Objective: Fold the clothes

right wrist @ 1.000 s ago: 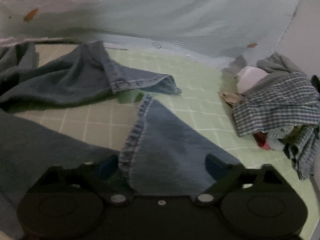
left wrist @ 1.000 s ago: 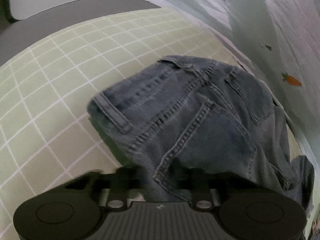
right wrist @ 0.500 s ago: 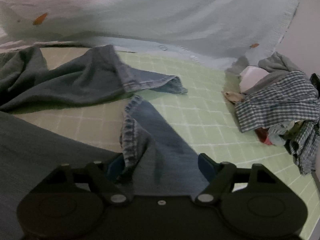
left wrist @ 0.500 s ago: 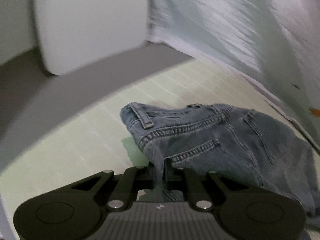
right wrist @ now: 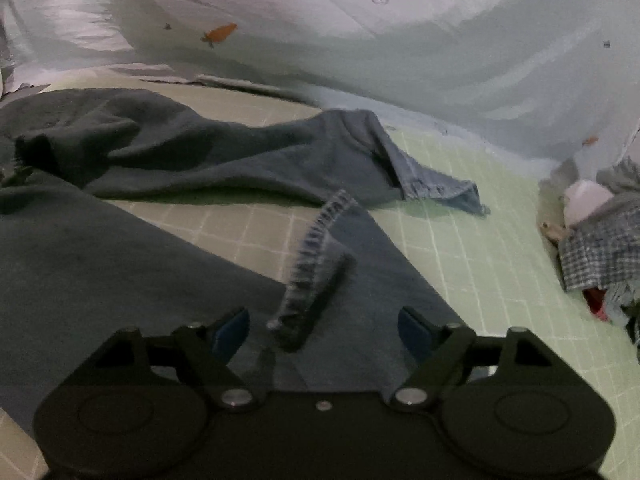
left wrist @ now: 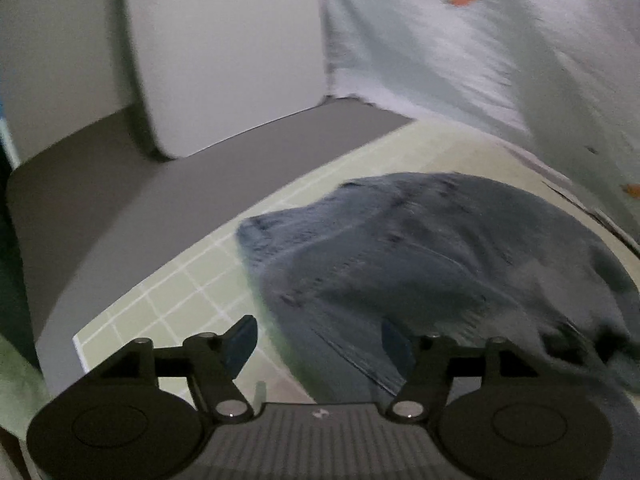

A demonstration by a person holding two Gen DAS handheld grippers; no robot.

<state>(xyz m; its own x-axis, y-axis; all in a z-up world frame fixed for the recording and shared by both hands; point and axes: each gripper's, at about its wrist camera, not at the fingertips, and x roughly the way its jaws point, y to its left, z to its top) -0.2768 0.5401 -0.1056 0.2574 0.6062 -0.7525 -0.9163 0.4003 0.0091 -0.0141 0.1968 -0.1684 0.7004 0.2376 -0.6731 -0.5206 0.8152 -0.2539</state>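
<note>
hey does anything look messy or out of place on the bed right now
Yes. The jeans lie unfolded and twisted on the green checked sheet; one leg hem curls up on edge before the open right hand-held gripper. A heap of crumpled clothes sits at the right edge.

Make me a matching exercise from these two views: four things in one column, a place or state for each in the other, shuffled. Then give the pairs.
Things
1. left claw
2. jeans
3. checked cloth
4. carrot-print sheet

Places or states
A. heaped at the far right of the bed
B. open, nothing between its fingers
C. hanging behind the bed
D. spread on the green grid cover

Pairs: 1-B, 2-D, 3-A, 4-C
</note>
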